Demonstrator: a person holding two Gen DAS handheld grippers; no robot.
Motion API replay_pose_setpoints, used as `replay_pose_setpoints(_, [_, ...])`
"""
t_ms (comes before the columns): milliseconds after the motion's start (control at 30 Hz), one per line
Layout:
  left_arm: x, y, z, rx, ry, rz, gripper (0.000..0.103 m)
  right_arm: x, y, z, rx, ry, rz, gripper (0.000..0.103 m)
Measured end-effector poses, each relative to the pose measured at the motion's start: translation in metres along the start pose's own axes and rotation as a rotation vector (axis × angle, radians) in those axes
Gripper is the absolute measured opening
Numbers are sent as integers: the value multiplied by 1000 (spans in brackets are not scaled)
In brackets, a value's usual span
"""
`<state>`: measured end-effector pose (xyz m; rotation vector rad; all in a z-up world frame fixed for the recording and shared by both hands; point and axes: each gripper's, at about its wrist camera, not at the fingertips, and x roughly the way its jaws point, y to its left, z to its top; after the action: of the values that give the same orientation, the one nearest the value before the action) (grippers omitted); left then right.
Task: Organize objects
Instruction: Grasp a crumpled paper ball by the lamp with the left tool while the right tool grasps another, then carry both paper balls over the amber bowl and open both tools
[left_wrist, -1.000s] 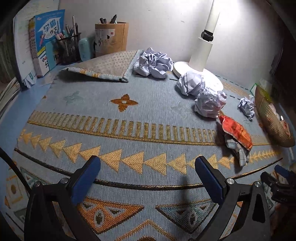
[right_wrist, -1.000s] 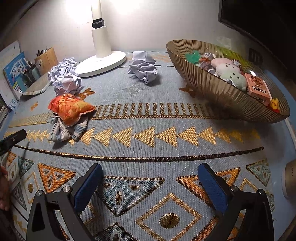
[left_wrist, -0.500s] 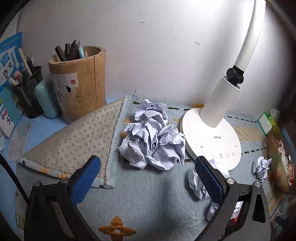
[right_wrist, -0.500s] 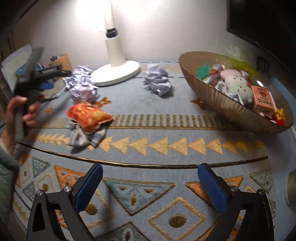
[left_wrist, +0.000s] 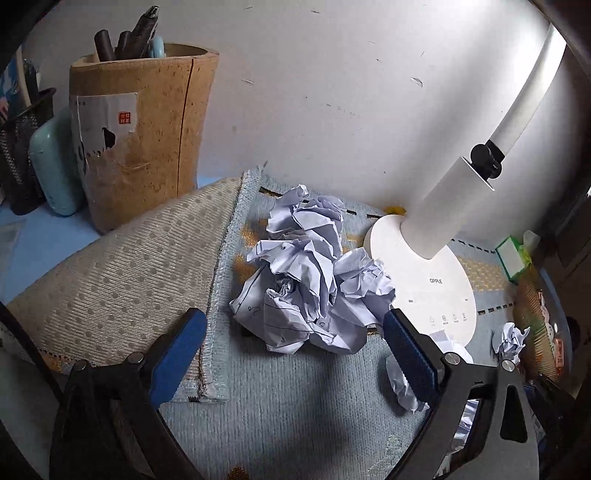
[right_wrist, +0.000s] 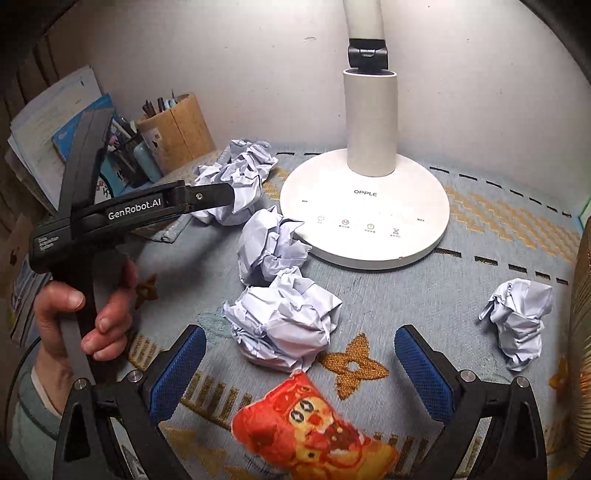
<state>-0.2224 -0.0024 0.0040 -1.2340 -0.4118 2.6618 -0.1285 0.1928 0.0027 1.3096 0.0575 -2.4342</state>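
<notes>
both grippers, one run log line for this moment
left gripper: closing on paper wad, no contact | right gripper: closing, over crumpled ball | nothing held

Four paper balls (right_wrist: 282, 328), one lamp (right_wrist: 364, 206)

Both fisheye views were sharp at the centre, with no motion blur; straight lines bowed towards the rims, and the corners fell into black vignette; light came from above, seemingly from the desk lamp (right_wrist: 365, 206), whose white base glared mildly; the wall (left_wrist: 332, 92) behind was evenly lit; a soft grey shadow lay on the mat (left_wrist: 295, 406) in the left wrist view; the far right edge was dim and hard to read.
</notes>
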Motion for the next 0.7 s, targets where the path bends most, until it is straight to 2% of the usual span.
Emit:
replay_pose_setpoints(33, [-1,0,0,-3,-14,-16,87,7,0,0,-3,8,1,87])
replay_pose_setpoints(67, [-3,1,1,-8,-24,-34,75,13,0,0,-8,22,10,80])
replay_pose_setpoints(100, [-3,2,1,-12,-26,-42,69,19,1,-1,-11,36,14,73])
replay_pose_setpoints(133, [-3,1,1,-9,-31,-47,66,17,3,-3,-24,3,-10,61])
replay_pose_setpoints(167, [-6,0,1,2,-44,-59,56,16,6,-5,-36,-5,-13,61])
replay_pose_setpoints(200, [-10,-2,0,19,-59,-72,34,13,8,-7,-43,-20,-12,61])
replay_pose_setpoints(433, [-33,-8,-9,52,-95,-82,25,-47,4,-14,-13,-185,8,60])
replay_pose_setpoints(567, [-64,-18,-21,55,-99,-140,24,-89,-4,-31,12,-224,-3,60])
replay_pose_setpoints(700, [-106,-26,-57,77,-85,-163,24,-123,-17,-66,51,-226,23,60])
